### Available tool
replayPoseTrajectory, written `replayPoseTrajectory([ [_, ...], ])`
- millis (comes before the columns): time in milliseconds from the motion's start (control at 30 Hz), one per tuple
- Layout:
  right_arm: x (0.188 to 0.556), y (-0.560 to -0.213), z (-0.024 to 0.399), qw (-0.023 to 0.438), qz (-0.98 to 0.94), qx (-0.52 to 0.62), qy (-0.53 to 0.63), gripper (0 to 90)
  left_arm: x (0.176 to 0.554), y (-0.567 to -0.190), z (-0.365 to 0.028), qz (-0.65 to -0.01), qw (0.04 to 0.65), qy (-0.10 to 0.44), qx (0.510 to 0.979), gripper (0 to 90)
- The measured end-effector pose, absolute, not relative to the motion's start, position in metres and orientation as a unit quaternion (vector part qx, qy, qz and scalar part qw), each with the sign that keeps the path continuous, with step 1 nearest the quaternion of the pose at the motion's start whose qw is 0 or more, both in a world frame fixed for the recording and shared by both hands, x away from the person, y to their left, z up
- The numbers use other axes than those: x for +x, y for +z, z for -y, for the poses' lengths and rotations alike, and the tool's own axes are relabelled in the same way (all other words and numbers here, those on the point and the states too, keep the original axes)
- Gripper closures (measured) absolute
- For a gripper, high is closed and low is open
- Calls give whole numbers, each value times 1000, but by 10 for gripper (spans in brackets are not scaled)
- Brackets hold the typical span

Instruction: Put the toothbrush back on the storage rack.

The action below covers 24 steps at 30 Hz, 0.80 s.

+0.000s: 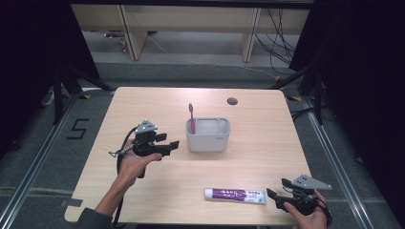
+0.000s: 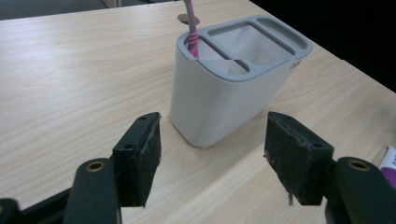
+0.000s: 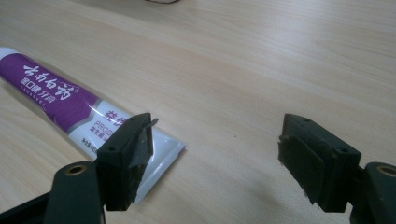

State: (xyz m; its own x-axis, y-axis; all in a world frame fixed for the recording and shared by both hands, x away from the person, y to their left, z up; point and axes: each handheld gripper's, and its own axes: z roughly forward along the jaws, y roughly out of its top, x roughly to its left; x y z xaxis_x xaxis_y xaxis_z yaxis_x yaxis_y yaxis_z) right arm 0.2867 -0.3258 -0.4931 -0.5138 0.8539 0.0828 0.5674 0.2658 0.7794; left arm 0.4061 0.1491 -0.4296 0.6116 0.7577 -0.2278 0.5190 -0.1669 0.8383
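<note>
High view: we see the desk [image 1: 143,200] with one grey holder [image 1: 208,135], one pink toothbrush [image 1: 191,117] and one toothpaste tube [image 1: 235,195].
Left arm pose: we see the forearm come in from the near left corner of the desk, the hand wrapped round the left gripper [image 1: 168,142], which points level toward the holder from its left, close to it but apart.
Left gripper state: in the left gripper view we see the jaws standing apart, bare wood between them; the pads [image 2: 150,151] touch nothing.
Right hand pose: we see it at the near right corner of the desk, the right gripper [image 1: 279,189] held low and aimed left at the tube's flat end.
Right gripper state: jaws apart; in the right gripper view we see one jaw in front of the tube's crimped end; we cannot tell if it touches.
Holder: near the desk's middle, upright, with several compartments.
Toothbrush: upright in the holder's left end compartment, its head sticking out above the rim.
Tube: flat along the near edge, right of centre.
Count: two grippers, one of each thing.
</note>
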Motion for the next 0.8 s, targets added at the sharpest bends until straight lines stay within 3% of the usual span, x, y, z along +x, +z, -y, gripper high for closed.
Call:
replayPoseTrajectory([
  [367, 286, -493, 324, 164, -772, 463, 403, 268, 390, -444, -163, -427, 480, 113, 758, 240],
  [800, 286, -493, 324, 170, -776, 459, 399, 269, 372, -461, -173, -429, 463, 114, 767, 228],
])
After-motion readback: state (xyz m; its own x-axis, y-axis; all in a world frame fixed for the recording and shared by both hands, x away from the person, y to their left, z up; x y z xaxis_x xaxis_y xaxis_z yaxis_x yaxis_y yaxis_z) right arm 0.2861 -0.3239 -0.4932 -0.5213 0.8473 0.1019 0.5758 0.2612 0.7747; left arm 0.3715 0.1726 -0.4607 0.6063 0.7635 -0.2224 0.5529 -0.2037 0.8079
